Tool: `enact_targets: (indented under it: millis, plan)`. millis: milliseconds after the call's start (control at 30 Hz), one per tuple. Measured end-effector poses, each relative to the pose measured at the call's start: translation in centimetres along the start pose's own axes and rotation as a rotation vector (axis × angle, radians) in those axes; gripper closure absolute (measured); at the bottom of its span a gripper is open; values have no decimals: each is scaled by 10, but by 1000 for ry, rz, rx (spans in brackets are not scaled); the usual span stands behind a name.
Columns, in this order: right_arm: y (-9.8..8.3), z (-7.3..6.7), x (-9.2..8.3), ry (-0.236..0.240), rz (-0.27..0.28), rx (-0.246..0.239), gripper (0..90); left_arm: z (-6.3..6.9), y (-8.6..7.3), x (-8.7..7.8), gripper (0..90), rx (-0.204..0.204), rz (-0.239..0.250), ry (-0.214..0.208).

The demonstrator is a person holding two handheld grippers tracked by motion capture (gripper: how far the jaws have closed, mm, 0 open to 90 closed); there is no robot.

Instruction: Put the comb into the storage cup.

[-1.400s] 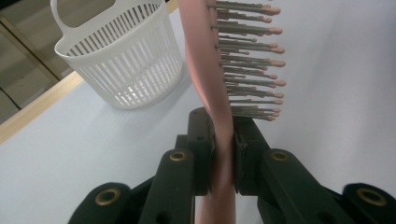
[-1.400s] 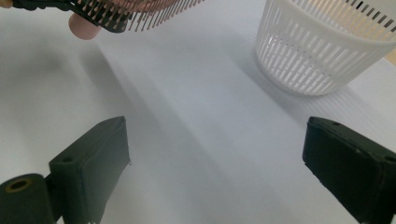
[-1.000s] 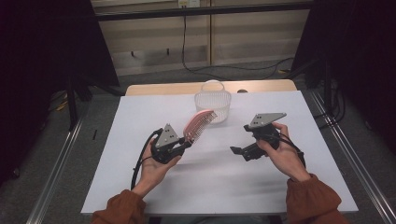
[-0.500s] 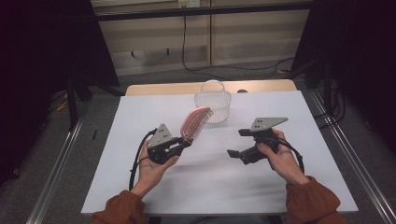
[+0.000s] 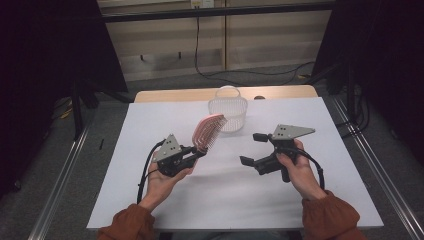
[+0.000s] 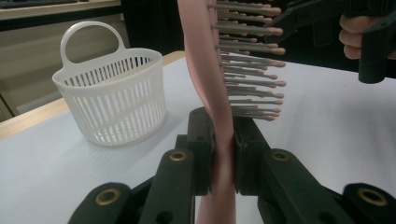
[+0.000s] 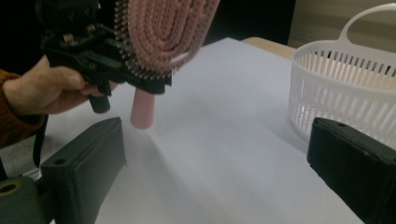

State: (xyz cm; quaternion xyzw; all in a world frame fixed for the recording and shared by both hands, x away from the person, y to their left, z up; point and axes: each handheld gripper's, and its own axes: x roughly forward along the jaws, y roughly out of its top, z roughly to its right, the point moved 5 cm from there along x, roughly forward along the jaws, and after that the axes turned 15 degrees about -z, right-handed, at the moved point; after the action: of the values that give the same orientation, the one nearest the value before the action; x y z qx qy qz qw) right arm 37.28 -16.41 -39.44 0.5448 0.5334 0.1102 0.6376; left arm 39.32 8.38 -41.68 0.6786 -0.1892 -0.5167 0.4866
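So compared with a second ago, the right gripper (image 5: 253, 148) has backed off toward the lower right of the high view and now sits well apart from the pink plastic paddle hairbrush with rows of bristles (image 5: 207, 131). Its jaws are spread wide with nothing between them; the right gripper view shows that clearly, with bare white table (image 7: 224, 140) in the gap. The left gripper (image 5: 196, 152) has barely moved, only dropped a touch lower in the frame. It's clamped tight on the brush's handle just below the head, as seen in the left gripper view (image 6: 219, 140), with the brush standing up and tilted toward the top of the frame.

My read: the brush is now carried by the left side alone, and it looks ready to go into the basket.

Speaking of which, the white slotted plastic basket with a loop handle (image 5: 228, 111) sits at upper centre of the high view, just beyond the brush head. It looks empty from what the slots and the open top show, though its floor is hard to see.
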Motion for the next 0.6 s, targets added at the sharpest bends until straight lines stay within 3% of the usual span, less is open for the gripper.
enact_targets:
  millis: [267,600]
  plan:
    - [8,-6,-4,18,76,-26,13,4,1,0,800,-20,46,-46]
    - [16,-19,-6,61,138,-52,12,16,-1,-13,800,-12,53,-86]
